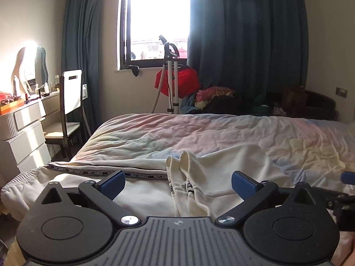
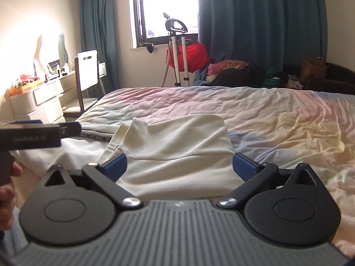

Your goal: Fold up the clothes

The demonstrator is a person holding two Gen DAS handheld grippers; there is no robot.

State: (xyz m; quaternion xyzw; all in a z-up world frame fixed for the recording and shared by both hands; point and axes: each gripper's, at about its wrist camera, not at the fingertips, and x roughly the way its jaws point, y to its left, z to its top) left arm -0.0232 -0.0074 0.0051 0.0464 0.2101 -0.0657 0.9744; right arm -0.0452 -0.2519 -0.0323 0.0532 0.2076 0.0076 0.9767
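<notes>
- I am working in a bedroom: a bed with a crumpled pastel cover fills the middle of both views, with a bright window and dark teal curtains behind it.
- Beyond the bed's left edge stand a white dresser with bottles and a mirror, and a chair.
- At the far edge of the bed I see a garment steamer stand with a red item on it, and a heap of mixed clothes on a dark couch.
- The task item, a cream garment, lies flat at the near edge of the bed, toward the near-left corner. A black band printed "NOT-SIMPLE" runs along its far side, and a folded flap rests on top.
- My left gripper has its blue pads spread wide. They sit over the cream garment without pinching it.
- My right gripper is likewise spread wide, with the folded cloth visible between the pads but not clamped.
- In the right wrist view, the left gripper enters from the left edge, with the fingers of a hand below it.
</notes>
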